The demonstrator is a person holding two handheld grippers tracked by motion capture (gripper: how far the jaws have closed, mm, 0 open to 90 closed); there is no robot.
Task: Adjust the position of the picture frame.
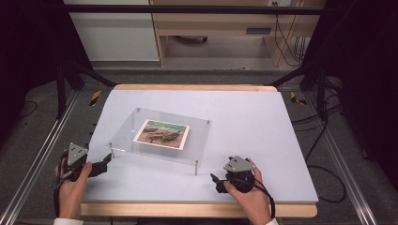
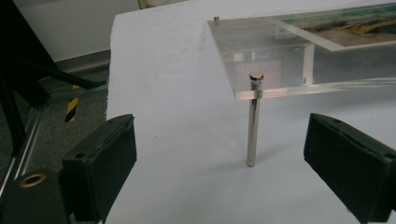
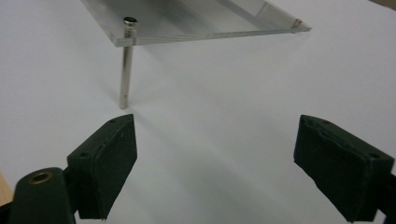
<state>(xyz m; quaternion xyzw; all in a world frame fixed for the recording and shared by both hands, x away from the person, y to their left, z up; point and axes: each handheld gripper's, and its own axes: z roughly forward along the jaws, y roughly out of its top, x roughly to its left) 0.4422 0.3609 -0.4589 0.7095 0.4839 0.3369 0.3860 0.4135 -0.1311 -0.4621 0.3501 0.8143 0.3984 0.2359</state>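
Acrylic photo frame [image 1: 162,135] stands mid-bench [image 1: 263,140] on 4 thin metal legs [image 2: 252,126]. Left gripper [image 1: 107,161] and right gripper [image 1: 215,180] both gape, empty, near its front corners. Risk: a jaw clips a leg, tipping the frame.

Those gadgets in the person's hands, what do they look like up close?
Each is a black hand-held tool. The left gripper and right gripper each carry a grey three-cornered plate on top and end in two chunky black jaws with flat rectangular pads. A brass-coloured ring sits near one jaw's base. Black cables trail back by the wrists, where white cuffs show.
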